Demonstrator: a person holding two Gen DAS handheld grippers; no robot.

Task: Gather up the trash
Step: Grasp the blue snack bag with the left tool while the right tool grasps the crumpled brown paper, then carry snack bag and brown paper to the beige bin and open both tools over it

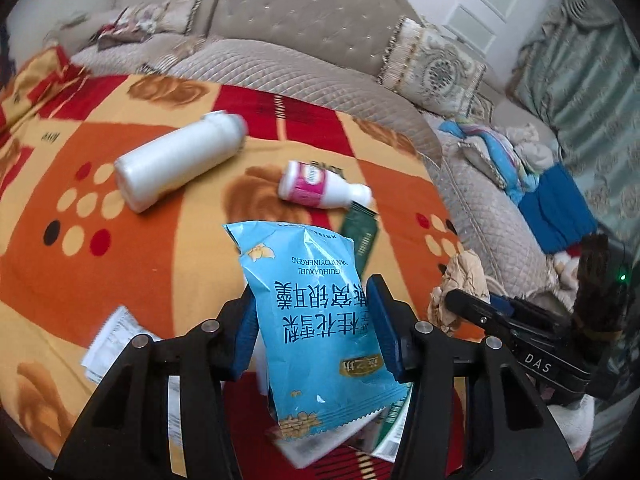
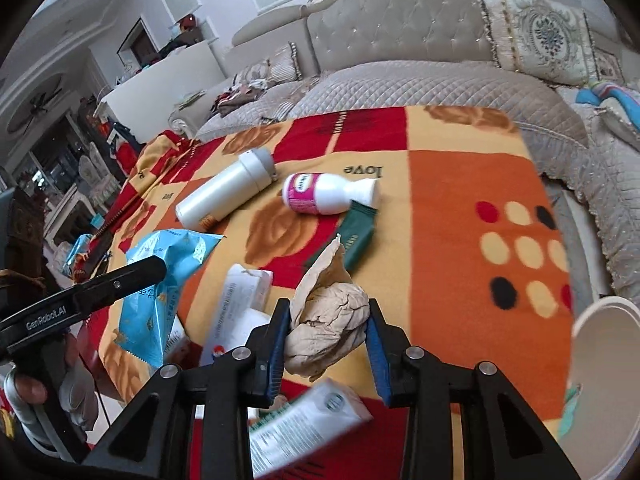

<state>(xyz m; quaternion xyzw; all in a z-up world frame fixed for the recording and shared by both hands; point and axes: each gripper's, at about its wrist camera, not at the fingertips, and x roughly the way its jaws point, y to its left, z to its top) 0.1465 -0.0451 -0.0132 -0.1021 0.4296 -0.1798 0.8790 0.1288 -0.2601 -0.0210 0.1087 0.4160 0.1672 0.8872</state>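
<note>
A blue snack bag is pinched by the left gripper at lower centre, above the patterned blanket. A crumpled brown paper (wadded tight) is clamped by the right gripper. Two white bottles lie beyond.

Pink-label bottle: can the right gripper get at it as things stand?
Probably not yet. The right gripper is shut on a crumpled brown paper, so its jaws are occupied. The pink-label bottle itself lies exposed on the blanket, only a green packet at its neck.
</note>
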